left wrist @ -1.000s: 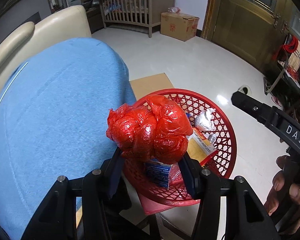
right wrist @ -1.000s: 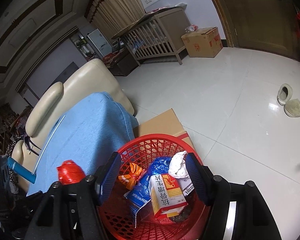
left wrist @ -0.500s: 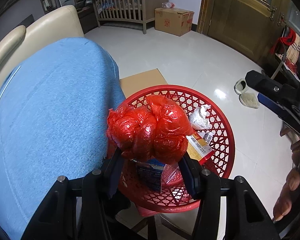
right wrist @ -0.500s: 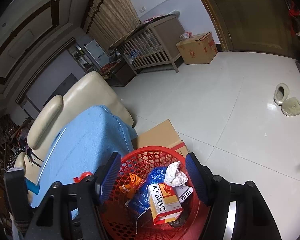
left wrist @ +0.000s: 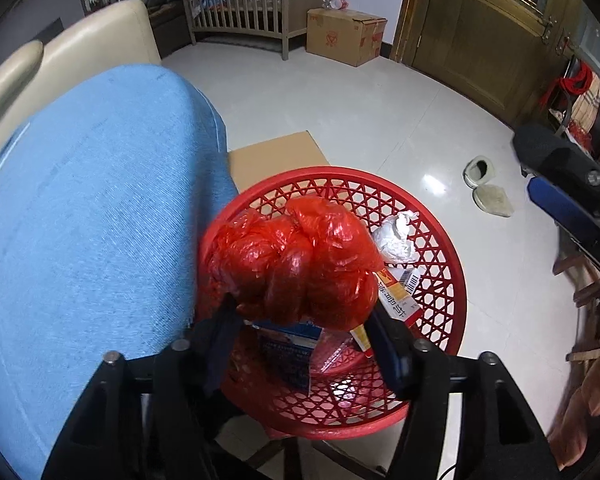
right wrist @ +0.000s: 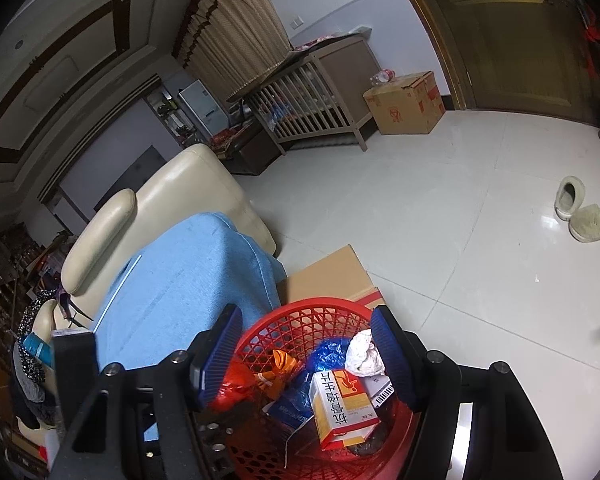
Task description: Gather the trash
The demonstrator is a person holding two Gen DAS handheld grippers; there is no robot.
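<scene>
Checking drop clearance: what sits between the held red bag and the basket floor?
In the left wrist view, the red bag hangs over boxes and packets already in the red basket.

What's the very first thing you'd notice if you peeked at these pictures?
The crumpled red plastic bag, pinched in the left gripper right above the red basket. The basket already holds trash: a white crumpled tissue and a red and yellow box. Beside the basket lies a big blue cushion, and the right gripper hangs open over the basket.
</scene>
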